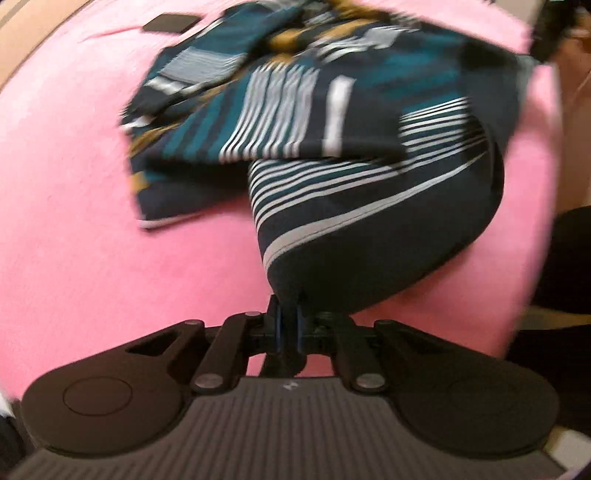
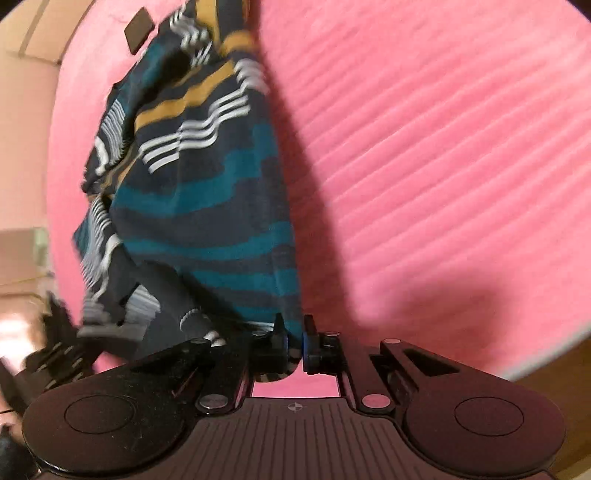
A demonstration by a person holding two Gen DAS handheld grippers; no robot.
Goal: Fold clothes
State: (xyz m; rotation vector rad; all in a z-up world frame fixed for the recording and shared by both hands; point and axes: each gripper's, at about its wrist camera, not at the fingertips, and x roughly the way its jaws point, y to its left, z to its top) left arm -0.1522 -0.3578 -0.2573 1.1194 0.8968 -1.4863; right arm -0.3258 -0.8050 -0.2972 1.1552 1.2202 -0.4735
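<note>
With the left gripper (image 1: pixel 289 308) and right gripper (image 2: pixel 294 332) each pinching an edge of the striped garment (image 1: pixel 332 155) above the pink blanket (image 1: pixel 74 221), uneven pulling by the 2 risks a skewed fold or slipped fabric.

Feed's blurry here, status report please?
Left gripper shut on striped shirt. Right gripper shut on its edge. Shirt partly lifted off pink blanket. Dark flat object behind it.

Pretty warm, dimmish indoor light, and both views are smeared with motion blur, so the stripes on the striped garment (image 1: pixel 317 122) go streaky. In the right wrist view a heavy soft shadow falls on the pink blanket (image 2: pixel 443 147) just right of the garment. Fisheye bends everything hard toward the edges, and corners go dark.
</note>
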